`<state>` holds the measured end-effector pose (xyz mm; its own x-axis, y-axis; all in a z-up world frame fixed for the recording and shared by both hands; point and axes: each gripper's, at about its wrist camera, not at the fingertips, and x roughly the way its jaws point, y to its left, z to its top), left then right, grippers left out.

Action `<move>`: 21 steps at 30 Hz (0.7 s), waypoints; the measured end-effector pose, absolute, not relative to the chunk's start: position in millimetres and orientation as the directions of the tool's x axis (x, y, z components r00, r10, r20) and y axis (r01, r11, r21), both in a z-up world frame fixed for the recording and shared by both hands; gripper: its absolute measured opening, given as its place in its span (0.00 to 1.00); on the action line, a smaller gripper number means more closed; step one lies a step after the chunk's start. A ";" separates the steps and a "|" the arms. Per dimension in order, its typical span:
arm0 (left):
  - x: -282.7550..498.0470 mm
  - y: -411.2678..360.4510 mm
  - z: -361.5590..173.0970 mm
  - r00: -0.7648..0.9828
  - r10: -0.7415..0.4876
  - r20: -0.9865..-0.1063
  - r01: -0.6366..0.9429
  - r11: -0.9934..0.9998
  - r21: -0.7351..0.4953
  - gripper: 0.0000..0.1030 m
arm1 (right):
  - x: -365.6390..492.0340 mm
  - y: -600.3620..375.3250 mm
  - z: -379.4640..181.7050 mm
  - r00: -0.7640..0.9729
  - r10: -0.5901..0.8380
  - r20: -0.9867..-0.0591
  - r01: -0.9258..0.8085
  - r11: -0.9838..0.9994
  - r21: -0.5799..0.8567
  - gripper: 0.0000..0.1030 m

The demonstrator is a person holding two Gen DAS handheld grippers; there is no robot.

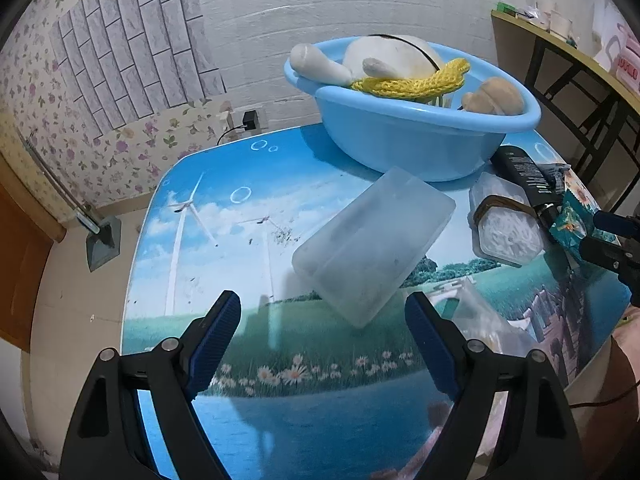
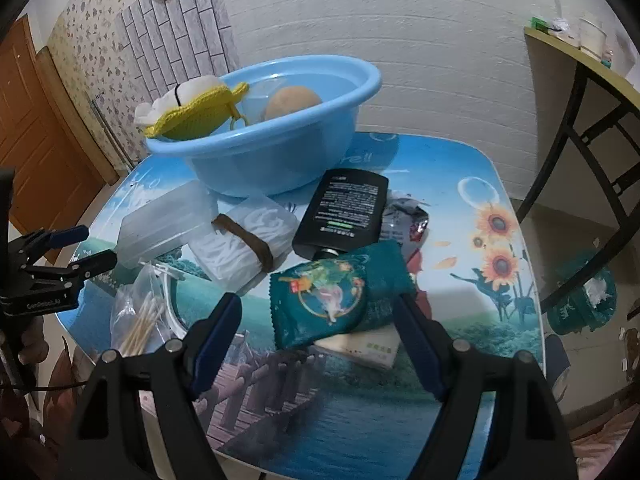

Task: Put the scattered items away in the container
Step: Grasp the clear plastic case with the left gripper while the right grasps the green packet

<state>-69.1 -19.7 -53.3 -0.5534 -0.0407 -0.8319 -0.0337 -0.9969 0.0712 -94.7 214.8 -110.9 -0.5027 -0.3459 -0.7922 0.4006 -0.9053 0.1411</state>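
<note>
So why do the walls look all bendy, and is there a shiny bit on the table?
Left wrist view: the fisheye lens bows the brick wall and darkens the corners; the glossy table mirrors the left gripper as pale streaks. Right wrist view: same curving, and the blue basin stays sharp while the edges smear.

Domestic interior, a lived-in room of a home. Floral wallpaper (image 1: 80, 128) covers one wall beside a brick-pattern panel (image 1: 132, 52) and painted white brick (image 2: 400, 40). A wooden door (image 2: 36, 128) stands at the side. The small table (image 1: 224, 216) bears a printed scene of windmills, daisies and sunflowers. Household goods lie on it: a blue plastic basin (image 2: 272, 148) with a plush toy (image 1: 392, 56), a dark toiletry bottle (image 2: 344, 212), a bag of cotton swabs (image 2: 140, 312), a snack packet (image 2: 320, 300). A charger (image 1: 250, 118) is plugged into a wall socket. A side shelf (image 2: 576, 56) carries cups.
</note>
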 end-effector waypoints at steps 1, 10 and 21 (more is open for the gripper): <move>-71.1 -19.7 -54.0 -0.551 -0.039 -0.833 -0.035 -0.997 0.070 0.82 | -95.5 213.9 -112.2 -0.503 -0.341 -0.794 0.399 -0.907 0.136 0.76; -92.2 -20.3 -63.1 -0.534 -0.006 -0.846 -0.053 -0.998 0.040 0.82 | -105.1 208.3 -122.7 -0.502 -0.301 -0.811 0.394 -0.914 0.096 0.76; -110.3 -8.9 -71.4 -0.524 0.041 -0.851 -0.124 -0.992 0.029 0.82 | -111.7 206.9 -128.5 -0.524 -0.283 -0.804 0.394 -0.917 0.066 0.76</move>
